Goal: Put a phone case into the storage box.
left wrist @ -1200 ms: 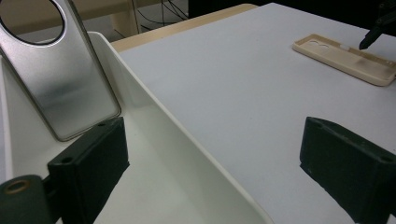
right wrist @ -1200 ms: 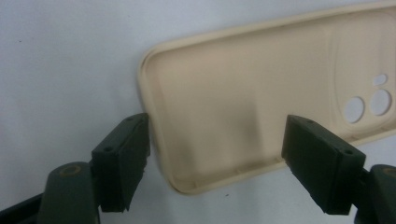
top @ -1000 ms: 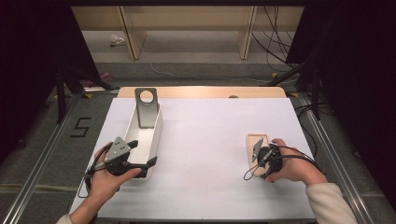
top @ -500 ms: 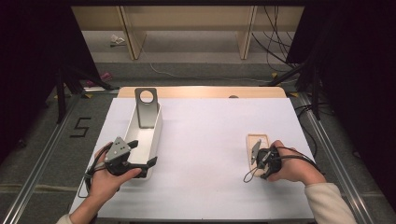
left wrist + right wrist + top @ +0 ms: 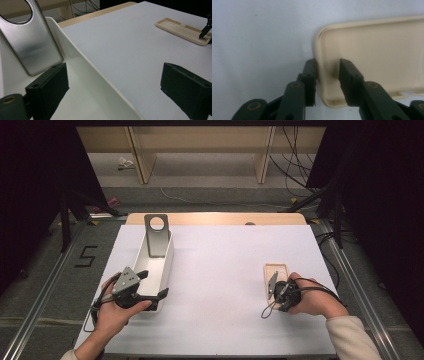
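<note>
A beige phone case lies open side up on the white table at the right. My right gripper points down at its near left edge. In the right gripper view the case has its raised rim between the jaws of the right gripper, which have just been closing: one pad touches the rim's outside, the other stands a little off inside. My left gripper is open, and in its own view the left gripper straddles the right wall of a white bin.
A silver metal stand with a round hole leans in the far end of the white bin. The white table top spreads between the two hands. Dark frame posts and cables stand beyond the far edge.
The right gripper's jaws have narrowed around the phone case's rim. Both hands have stayed where they were, and the case has not shifted.
</note>
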`<state>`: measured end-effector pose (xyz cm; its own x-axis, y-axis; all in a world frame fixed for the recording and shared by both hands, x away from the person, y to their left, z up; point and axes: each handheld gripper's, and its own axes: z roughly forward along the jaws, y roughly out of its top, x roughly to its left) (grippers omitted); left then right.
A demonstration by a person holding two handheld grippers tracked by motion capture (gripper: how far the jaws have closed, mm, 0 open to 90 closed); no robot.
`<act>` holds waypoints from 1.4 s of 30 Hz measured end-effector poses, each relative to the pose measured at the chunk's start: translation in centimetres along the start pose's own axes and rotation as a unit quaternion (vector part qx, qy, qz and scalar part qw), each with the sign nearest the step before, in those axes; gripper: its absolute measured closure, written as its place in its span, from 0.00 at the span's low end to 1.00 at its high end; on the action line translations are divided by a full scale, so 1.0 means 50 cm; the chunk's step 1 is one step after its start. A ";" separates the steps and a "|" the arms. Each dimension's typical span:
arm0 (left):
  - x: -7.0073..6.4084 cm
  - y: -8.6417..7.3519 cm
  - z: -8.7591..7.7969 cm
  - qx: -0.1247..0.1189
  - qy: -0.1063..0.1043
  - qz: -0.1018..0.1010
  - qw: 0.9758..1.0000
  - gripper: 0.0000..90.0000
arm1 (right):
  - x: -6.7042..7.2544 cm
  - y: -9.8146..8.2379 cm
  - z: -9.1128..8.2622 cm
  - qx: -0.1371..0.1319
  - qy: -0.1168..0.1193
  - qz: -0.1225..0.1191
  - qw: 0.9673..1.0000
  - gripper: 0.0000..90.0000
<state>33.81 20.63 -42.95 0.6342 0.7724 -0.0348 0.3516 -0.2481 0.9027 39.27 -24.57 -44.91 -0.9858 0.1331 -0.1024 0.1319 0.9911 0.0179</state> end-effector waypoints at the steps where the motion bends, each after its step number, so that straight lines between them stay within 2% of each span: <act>1: 0.000 0.000 0.000 0.000 0.000 0.000 1.000 0.08 | 0.001 0.000 0.000 0.000 0.000 -0.003 1.000 0.78; 10: -0.001 0.000 0.000 0.000 0.000 0.001 1.000 0.08 | 0.005 0.005 -0.002 -0.001 0.002 -0.022 1.000 0.89; 14: -0.001 0.000 0.000 0.000 0.000 0.001 1.000 0.08 | 0.006 0.004 -0.003 -0.004 0.010 -0.030 0.999 0.95; 25: -0.001 0.000 0.000 -0.001 -0.001 0.000 1.000 0.08 | 0.007 0.000 -0.005 -0.007 0.012 -0.037 0.999 0.96; 33: 0.000 0.000 0.000 -0.002 -0.001 -0.002 1.000 0.08 | 0.006 0.000 -0.008 -0.036 0.014 -0.036 0.999 0.97; 36: 0.000 0.000 0.000 -0.002 -0.001 -0.003 1.000 0.08 | 0.006 0.000 -0.012 -0.071 0.022 -0.030 0.997 0.97; 42: 0.000 -0.001 0.000 -0.001 0.000 -0.003 1.000 0.08 | 0.003 -0.001 -0.016 -0.106 0.019 -0.028 0.994 0.97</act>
<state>33.81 20.64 -42.97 0.6323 0.7737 -0.0402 0.3533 -0.2418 0.9037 39.02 -24.61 -44.12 -0.9948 0.0730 -0.0712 0.0555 0.9734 0.2222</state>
